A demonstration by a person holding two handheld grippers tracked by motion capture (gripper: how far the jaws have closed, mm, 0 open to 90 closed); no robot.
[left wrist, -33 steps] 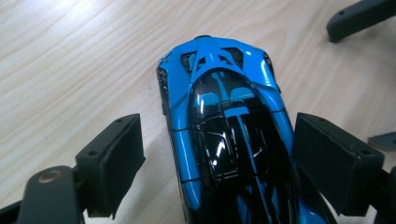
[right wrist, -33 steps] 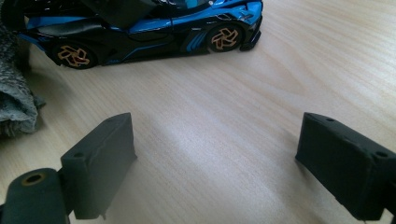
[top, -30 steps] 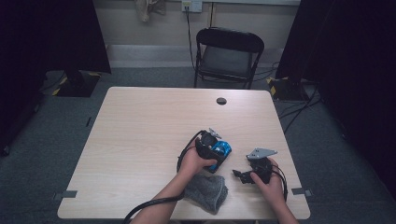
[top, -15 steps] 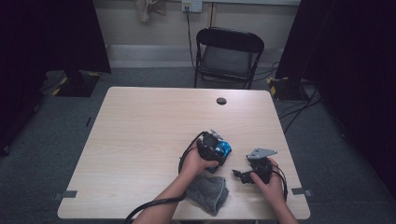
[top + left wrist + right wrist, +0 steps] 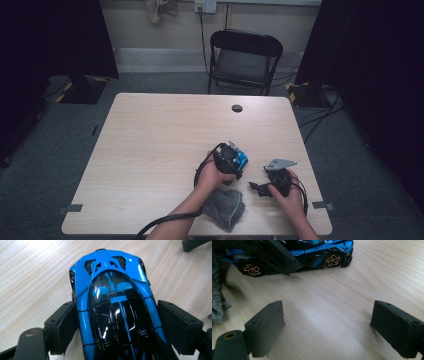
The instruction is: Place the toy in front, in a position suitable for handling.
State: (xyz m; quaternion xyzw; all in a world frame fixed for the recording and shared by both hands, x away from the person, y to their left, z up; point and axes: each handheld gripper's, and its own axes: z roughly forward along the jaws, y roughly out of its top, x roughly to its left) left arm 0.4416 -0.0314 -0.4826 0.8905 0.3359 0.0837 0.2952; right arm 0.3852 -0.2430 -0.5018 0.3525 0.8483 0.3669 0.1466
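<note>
On the table (image 5: 150, 150), toward its 5 o'clock corner, the left gripper (image 5: 231, 159) has its jaws clamped on the sides of a blue and black toy car (image 5: 115, 302), whose wheels rest on the wood. The right gripper (image 5: 260, 188) sits just at the car's 4 o'clock, low over bare wood, its jaws wide apart and holding nothing. A grey cloth (image 5: 225, 207) lies at the car's 6 o'clock, by the near edge.

Blue-and-black toy car (image 5: 113, 302), grey cloth (image 5: 224, 207)
</note>
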